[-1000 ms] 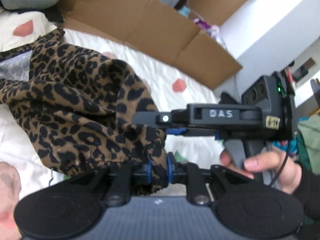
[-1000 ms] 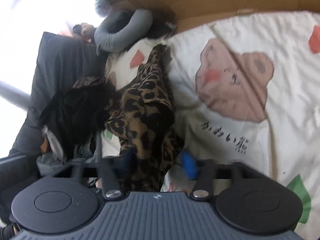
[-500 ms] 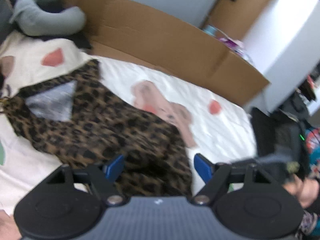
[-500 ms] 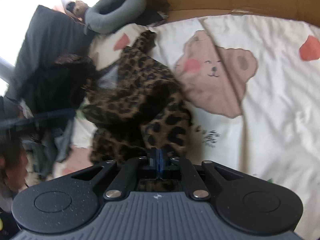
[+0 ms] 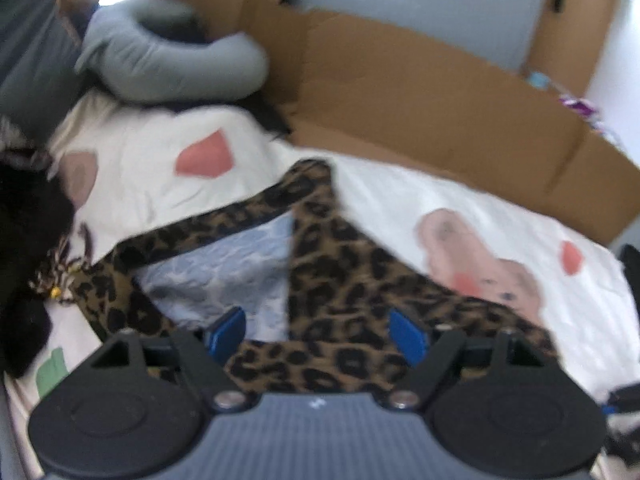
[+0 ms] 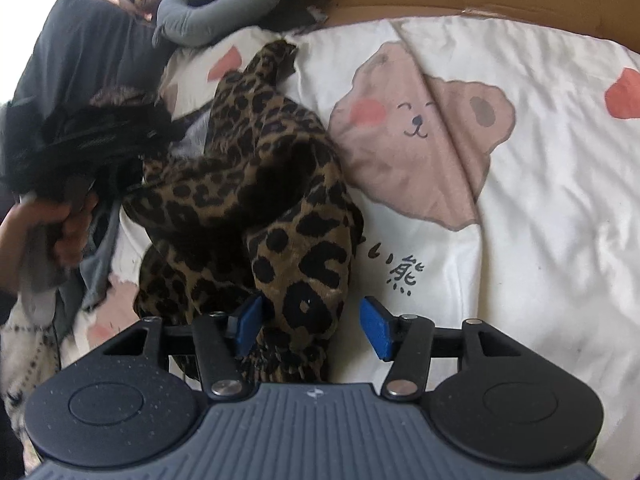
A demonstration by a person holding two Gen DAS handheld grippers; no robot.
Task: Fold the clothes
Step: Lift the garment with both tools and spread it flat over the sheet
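The right tool (image 6: pixel 316 328) is seen with its jaws opening, a cuffed end of the leopard garment (image 6: pixel 256 200) lying between the blue pads (image 6: pixel 376 328) but not pressed by them. The left tool (image 5: pixel 316 332) is seen with its jaws closing a little, though the pads are held well apart over the garment and nothing is gripped. The garment is spread, rumpled, across the bed sheet (image 6: pixel 540 208), its pale lining (image 5: pixel 224 276) exposed in the left view. A bear print (image 6: pixel 420 136) is shown on the sheet just beside the garment. A black heap of clothes (image 6: pixel 92 136) is touched by the garment's left edge, and a hand (image 6: pixel 44 232) is seen at that side. Farther off, a grey neck pillow (image 5: pixel 172 60) and a dark cushion (image 6: pixel 80 48) are found, with a cardboard box (image 5: pixel 420 96) set along the bed's far edge.
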